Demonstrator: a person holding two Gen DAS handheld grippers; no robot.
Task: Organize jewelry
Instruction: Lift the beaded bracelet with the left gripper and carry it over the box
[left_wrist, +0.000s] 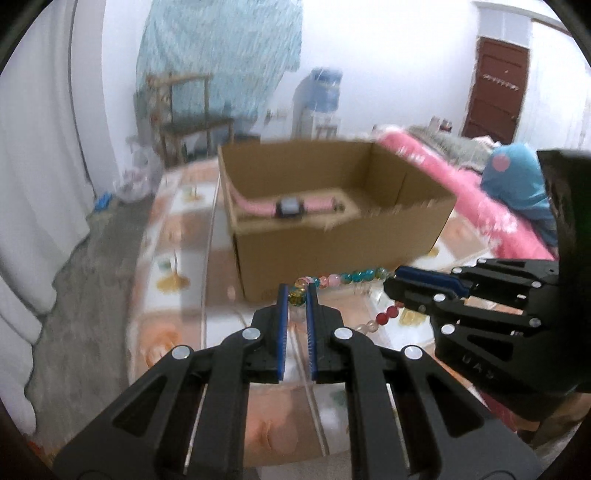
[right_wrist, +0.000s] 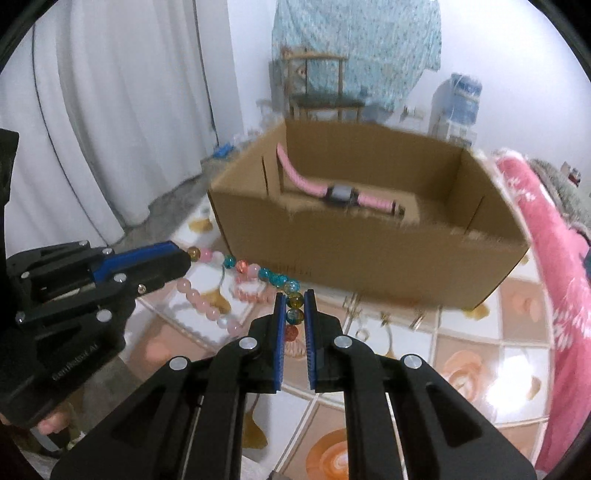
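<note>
A string of coloured glass beads (left_wrist: 347, 277) hangs stretched between my two grippers, above the table and in front of an open cardboard box (left_wrist: 332, 236). My left gripper (left_wrist: 296, 291) is shut on one end of the beads. My right gripper (right_wrist: 294, 299) is shut on the other end of the beads (right_wrist: 255, 271). The right gripper also shows in the left wrist view (left_wrist: 391, 284), and the left gripper in the right wrist view (right_wrist: 184, 258). A loop of pale pink beads (right_wrist: 201, 301) hangs below the string. A pink-strapped watch (right_wrist: 338, 195) lies inside the box (right_wrist: 369, 251).
The box stands on a glass-topped table with an orange floral cloth (right_wrist: 461, 365). A pink blanket (right_wrist: 554, 295) lies along the table's right side. White curtains (right_wrist: 110, 110), a wooden chair (right_wrist: 321, 88) and a water dispenser (right_wrist: 456, 107) stand behind.
</note>
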